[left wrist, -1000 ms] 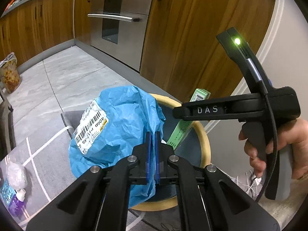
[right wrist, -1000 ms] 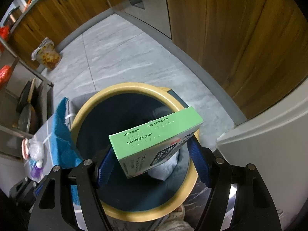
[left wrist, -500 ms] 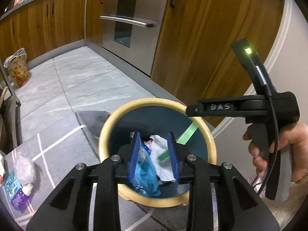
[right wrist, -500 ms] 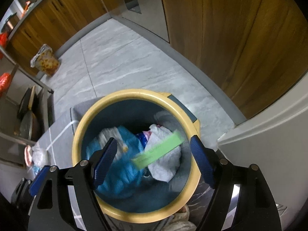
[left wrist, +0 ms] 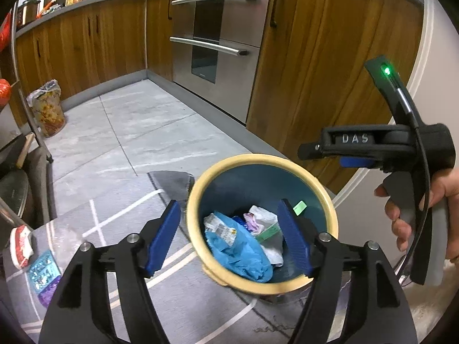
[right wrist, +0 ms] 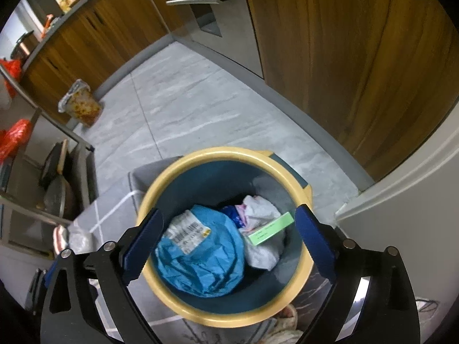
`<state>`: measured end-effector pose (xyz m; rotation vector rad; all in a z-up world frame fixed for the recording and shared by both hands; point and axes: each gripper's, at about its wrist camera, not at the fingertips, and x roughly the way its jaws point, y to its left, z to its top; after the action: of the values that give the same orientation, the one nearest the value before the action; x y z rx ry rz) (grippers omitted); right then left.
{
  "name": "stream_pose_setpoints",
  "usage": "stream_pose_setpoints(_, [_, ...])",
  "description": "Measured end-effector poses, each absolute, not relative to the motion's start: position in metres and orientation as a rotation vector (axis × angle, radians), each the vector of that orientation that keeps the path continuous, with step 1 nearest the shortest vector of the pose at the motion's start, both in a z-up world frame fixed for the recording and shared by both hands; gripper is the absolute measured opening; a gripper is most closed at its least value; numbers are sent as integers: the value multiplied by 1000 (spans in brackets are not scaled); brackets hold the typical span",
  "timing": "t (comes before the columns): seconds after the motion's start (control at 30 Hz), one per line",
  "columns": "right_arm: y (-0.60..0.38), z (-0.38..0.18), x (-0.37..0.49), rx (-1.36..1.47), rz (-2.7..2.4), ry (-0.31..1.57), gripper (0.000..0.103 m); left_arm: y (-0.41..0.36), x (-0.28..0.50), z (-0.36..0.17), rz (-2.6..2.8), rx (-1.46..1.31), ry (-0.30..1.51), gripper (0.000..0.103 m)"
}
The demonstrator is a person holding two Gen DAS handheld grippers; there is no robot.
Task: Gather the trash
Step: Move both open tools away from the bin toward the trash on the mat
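A round bin with a yellow rim point(left wrist: 198, 186) point(right wrist: 155, 186) stands on the floor below both grippers. Inside lie a crumpled blue mailer bag point(left wrist: 243, 255) point(right wrist: 200, 263) with a barcode label, a flat green box point(left wrist: 268, 232) point(right wrist: 271, 228) and white crumpled paper point(right wrist: 262, 209). My left gripper point(left wrist: 228, 205) hangs over the bin with its jaws opening and nothing held between them. My right gripper point(right wrist: 229, 210) hovers right above the bin, its jaws opening wide and holding nothing. It also shows from the side, in a hand point(left wrist: 401, 220).
A patterned sack point(left wrist: 47, 111) point(right wrist: 81, 106) leans at the far cabinets. A steel oven point(left wrist: 218, 46) and wooden cabinet doors point(right wrist: 344, 57) stand behind the bin. A grey rug point(left wrist: 169, 179) lies beside it. At lower left a tabletop carries a blue packet point(left wrist: 43, 269). A white wall point(right wrist: 407, 229) rises on the right.
The left gripper let go of the blue bag and the right let go of the green box; both dropped into the bin. Both jaws widened and both grippers rose a little.
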<state>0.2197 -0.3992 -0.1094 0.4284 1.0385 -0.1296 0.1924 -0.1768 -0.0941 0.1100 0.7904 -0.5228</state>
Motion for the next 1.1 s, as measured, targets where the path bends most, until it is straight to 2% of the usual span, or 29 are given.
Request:
stream_pose_setpoints(0.73, [-330, -96, 222, 400, -43, 1012, 94, -95, 167, -72, -390, 138, 742, 87])
stream_pose_setpoints(1.1, [-271, -95, 229, 363, 38, 1016, 94, -45, 156, -74, -313, 139, 752, 89])
